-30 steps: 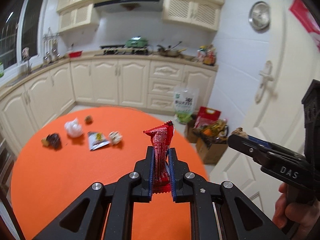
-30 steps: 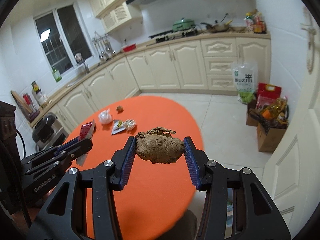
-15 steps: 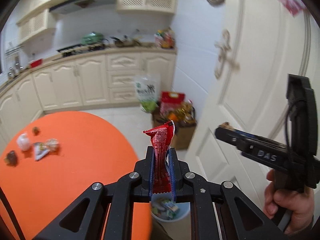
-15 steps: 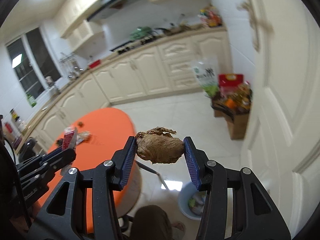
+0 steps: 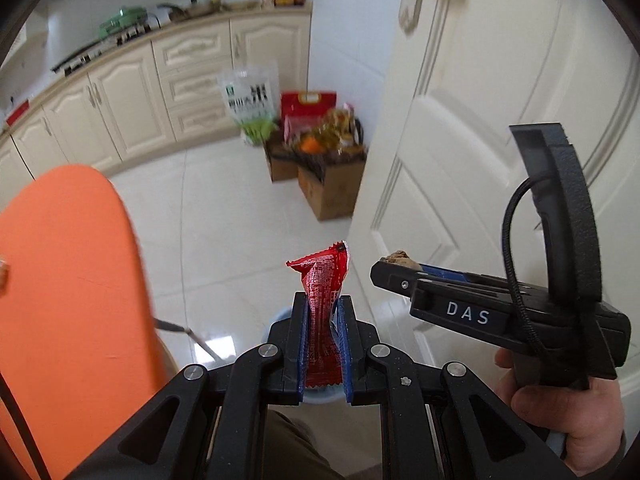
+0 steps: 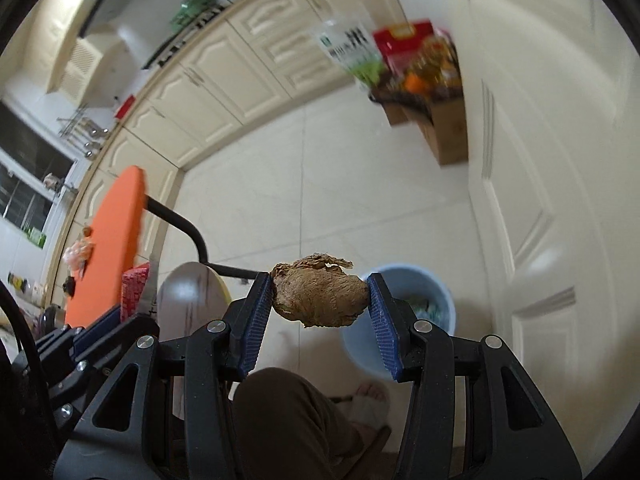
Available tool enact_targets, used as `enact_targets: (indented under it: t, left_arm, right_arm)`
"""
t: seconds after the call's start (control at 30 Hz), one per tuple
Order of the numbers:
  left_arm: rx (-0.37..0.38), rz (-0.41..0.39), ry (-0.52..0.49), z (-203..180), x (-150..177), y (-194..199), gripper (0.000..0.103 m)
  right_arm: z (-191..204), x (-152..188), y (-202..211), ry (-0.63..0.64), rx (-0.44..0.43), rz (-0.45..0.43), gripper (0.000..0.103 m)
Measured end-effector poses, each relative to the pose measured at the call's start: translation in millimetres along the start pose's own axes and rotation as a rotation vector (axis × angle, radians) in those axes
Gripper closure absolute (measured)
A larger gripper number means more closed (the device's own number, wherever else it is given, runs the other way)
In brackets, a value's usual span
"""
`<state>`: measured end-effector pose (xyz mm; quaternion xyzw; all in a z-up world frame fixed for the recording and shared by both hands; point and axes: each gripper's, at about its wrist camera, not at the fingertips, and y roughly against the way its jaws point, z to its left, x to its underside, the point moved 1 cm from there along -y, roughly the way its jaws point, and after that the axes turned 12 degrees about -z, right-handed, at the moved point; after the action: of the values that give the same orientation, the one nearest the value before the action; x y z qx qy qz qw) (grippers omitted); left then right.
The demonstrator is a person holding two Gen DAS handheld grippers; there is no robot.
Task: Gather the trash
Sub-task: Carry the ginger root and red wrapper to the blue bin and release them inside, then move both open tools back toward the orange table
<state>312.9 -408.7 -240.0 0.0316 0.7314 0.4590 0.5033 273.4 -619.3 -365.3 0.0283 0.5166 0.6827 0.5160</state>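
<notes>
My left gripper [image 5: 323, 344] is shut on a red snack wrapper [image 5: 322, 308] that stands up between its blue pads. It hangs over the floor, above the pale blue bin, whose rim [image 5: 280, 314] peeks out behind the fingers. My right gripper [image 6: 320, 312] is shut on a crumpled brown lump [image 6: 320, 298] and is just left of and above the pale blue bin [image 6: 440, 300], which holds some trash. The right gripper also shows in the left wrist view [image 5: 394, 270], to the right of the wrapper. The left gripper shows in the right wrist view [image 6: 136, 308] at the left.
The orange round table [image 5: 68, 280] is to the left, with more trash [image 6: 78, 252] on it. A white door [image 5: 500, 120] is close on the right. Cardboard boxes with groceries [image 5: 320, 160] stand on the floor by the cabinets [image 5: 160, 92]. A chair [image 6: 192, 296] and my leg [image 6: 288, 420] are below.
Both grippers have swung right and down, away from the table, and now point at the floor and the blue bin. Each still holds its piece of trash.
</notes>
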Motion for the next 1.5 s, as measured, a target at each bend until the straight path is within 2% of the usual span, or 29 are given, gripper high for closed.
enact_targets:
  t: [0.27,0.37,0.4,0.43,0.5,0.57,0.6,0.63,0.7,0.8,0.97,1.13,1.33,1.5]
  left_arm:
    - [-0.012,0.103,-0.008,-12,-30,-65,0.088]
    - [-0.026,0.131,-0.020,-18,-36,-81,0.073]
    - [-0.037,0.134,-0.024,-20,-37,-84,0.057]
    - [-0.058,0.130,-0.028,-21,-39,-86,0.043]
    - [-0.083,0.105,-0.035,-26,-41,-87,0.035]
    - [-0.094,0.092,-0.038,-30,-44,-86,0.030]
    - [-0.100,0.085,-0.041,-34,-43,-87,0.025]
    - [-0.106,0.075,-0.046,-37,-41,-85,0.022]
    - [-0.118,0.049,-0.059,-44,-41,-79,0.018]
    - [-0.129,0.004,-0.080,-52,-34,-65,0.013]
    - [-0.113,-0.080,-0.070,-53,-23,-16,0.002]
    - [-0.117,-0.142,-0.028,-32,-7,38,0.001]
    - [-0.156,-0.228,0.059,10,21,111,0.001]
    - [-0.228,-0.312,0.145,45,49,177,0.001]
  right_arm:
    - [-25,4,-26,-0.056,0.008,0.058,0.057]
    - [-31,7,-35,-0.082,0.009,0.080,0.055]
    - [-34,8,-38,-0.093,0.013,0.084,0.052]
    - [-38,9,-40,-0.111,0.013,0.084,0.042]
    - [-47,11,-42,-0.156,0.006,0.082,0.032]
    - [-55,13,-42,-0.185,0.023,0.074,0.016]
    - [-59,13,-41,-0.201,0.039,0.065,0.005]
    - [-62,13,-39,-0.214,0.054,0.057,0.000]
    - [-67,12,-37,-0.229,0.081,0.056,0.000]
    - [-68,8,-27,-0.219,0.118,0.034,0.000]
    - [-52,-4,-4,-0.202,0.105,-0.011,0.000]
    - [-19,-17,25,-0.152,0.076,-0.071,0.000]
    - [52,-30,65,-0.051,0.004,-0.157,0.000]
    - [125,-27,93,0.065,-0.065,-0.209,0.000]
